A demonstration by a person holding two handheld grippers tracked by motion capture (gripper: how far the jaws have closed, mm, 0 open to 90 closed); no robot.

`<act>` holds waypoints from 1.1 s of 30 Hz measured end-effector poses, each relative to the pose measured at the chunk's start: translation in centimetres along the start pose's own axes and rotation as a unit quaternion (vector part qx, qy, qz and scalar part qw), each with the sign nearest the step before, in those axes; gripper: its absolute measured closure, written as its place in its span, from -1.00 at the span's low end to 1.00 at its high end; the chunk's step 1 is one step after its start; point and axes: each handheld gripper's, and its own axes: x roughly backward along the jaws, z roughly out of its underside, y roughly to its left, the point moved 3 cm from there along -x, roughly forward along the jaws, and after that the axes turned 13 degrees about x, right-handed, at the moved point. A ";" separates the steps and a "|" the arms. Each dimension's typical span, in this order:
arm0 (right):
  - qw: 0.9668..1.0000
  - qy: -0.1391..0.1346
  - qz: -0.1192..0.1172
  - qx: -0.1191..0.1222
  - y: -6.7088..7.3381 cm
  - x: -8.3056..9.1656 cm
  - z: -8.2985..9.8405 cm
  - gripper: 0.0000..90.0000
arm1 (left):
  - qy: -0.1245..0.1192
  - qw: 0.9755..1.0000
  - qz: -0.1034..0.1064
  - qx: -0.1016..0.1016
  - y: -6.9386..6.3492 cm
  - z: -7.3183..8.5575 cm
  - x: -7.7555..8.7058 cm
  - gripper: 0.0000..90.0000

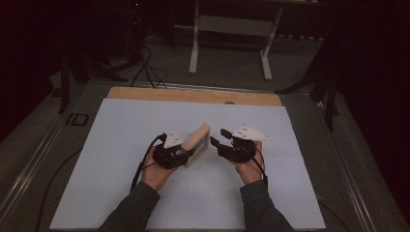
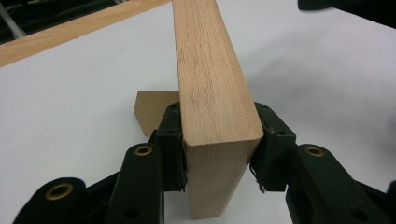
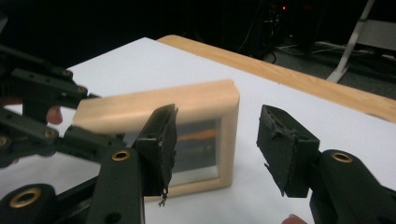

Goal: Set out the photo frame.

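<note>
Frame: a wooden picture frame [image 1: 197, 144] stands on edge near the middle of the tabletop [image 1: 121, 145], well clear of every edge.
Left tongs [image 1: 189, 152]: clenched on the frame's near end, pads pressing both faces.
Right tongs [image 1: 217, 137]: released, jaws apart, just beside the frame's glass side, not touching.

Both forearms reach in from the near edge, hands side by side. The left gripper [image 1: 186, 151] has its jaws clamped. The right gripper [image 1: 216, 140] points toward it, jaws parted with nothing between them.
</note>
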 end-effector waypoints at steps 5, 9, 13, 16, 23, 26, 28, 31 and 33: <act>1.000 -0.007 0.002 0.003 -0.1 -0.2 -0.8 0.07 | -0.002 1.000 0.004 -0.005 -0.1 0.2 0.2 0.35; 1.000 -0.011 -0.002 0.008 -0.1 -0.5 -1.3 0.12 | -0.002 1.000 0.005 -0.011 -0.2 0.3 0.3 0.35; 1.000 -0.014 -0.002 0.011 0.0 -0.9 -1.7 0.17 | -0.003 1.000 0.008 -0.014 -0.2 0.4 0.4 0.35; 1.000 -0.012 0.003 0.010 -0.1 -1.2 -1.9 0.20 | -0.005 1.000 0.012 -0.015 -0.2 0.6 0.5 0.35; 1.000 -0.013 0.015 0.007 -0.4 -1.9 -2.3 0.45 | -0.006 1.000 0.017 -0.019 -0.3 0.8 0.7 0.35; 1.000 -0.010 0.014 0.010 -0.4 -2.3 -2.3 0.60 | -0.009 1.000 0.018 -0.017 -0.3 0.9 0.8 0.35; 1.000 -0.007 0.017 0.016 -0.4 -2.6 -2.2 0.71 | -0.010 1.000 0.019 -0.017 -0.3 0.9 0.8 0.35; 0.999 0.001 0.025 0.021 -0.4 -3.1 -2.1 0.88 | -0.009 1.000 0.019 -0.019 -0.3 0.9 0.8 0.34; 0.999 0.004 0.025 0.021 -0.4 -3.5 -2.1 0.99 | -0.009 1.000 0.020 -0.019 -0.3 0.9 0.8 0.34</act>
